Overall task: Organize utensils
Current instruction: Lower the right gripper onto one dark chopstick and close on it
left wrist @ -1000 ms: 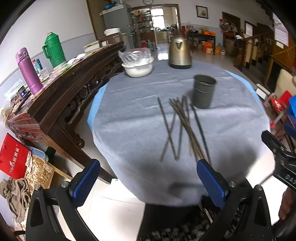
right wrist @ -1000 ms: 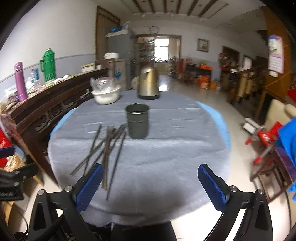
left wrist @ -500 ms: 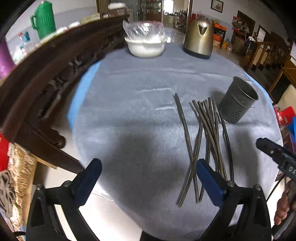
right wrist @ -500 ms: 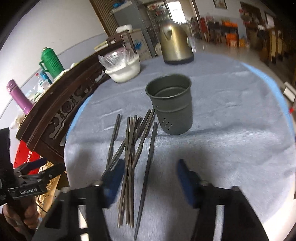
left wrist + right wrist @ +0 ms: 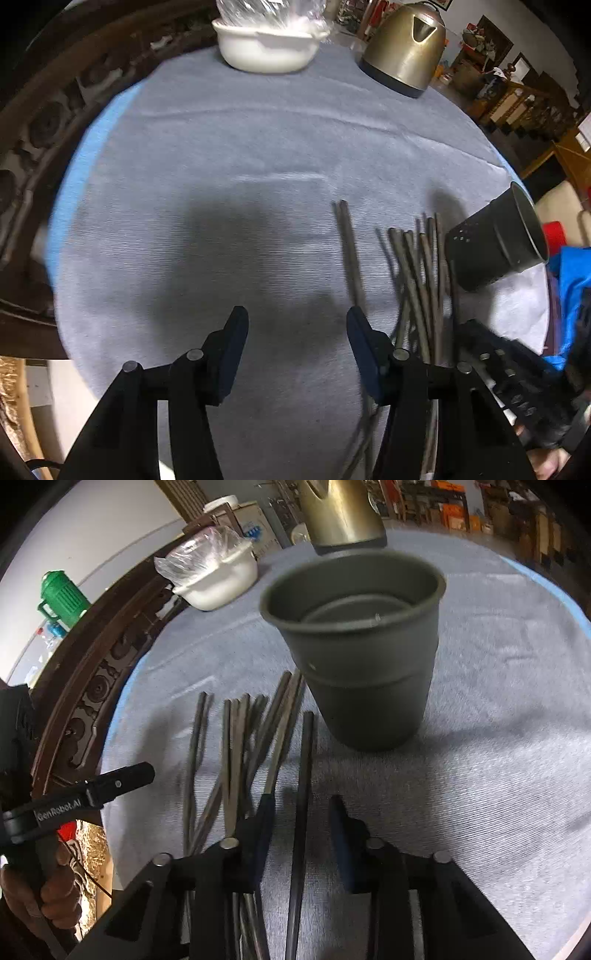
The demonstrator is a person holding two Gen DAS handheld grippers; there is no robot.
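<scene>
Several dark chopsticks [image 5: 236,746] lie in a loose bundle on the grey tablecloth [image 5: 221,155], left of a grey perforated holder cup [image 5: 362,657]. My right gripper [image 5: 303,812] points down at the cloth. Its jaws are closing around the single rightmost chopstick [image 5: 304,760], with gaps still showing on both sides of it. My left gripper [image 5: 297,325] hovers over bare cloth left of the bundle [image 5: 417,277], its jaws closing with nothing between them. The leftmost chopstick [image 5: 351,251] runs down to its right finger. The cup [image 5: 495,243] stands at the right.
A white bowl [image 5: 266,48] covered with plastic film and a brass-coloured kettle [image 5: 402,48] stand at the far side of the round table. A dark carved sideboard [image 5: 37,122] runs along the left, with a green thermos [image 5: 62,598] on it. The table's near edge is just below both grippers.
Both grippers have come down close over the table and tipped downward, and both have narrowed their jaws. The right one now straddles one chopstick beside the cup.
</scene>
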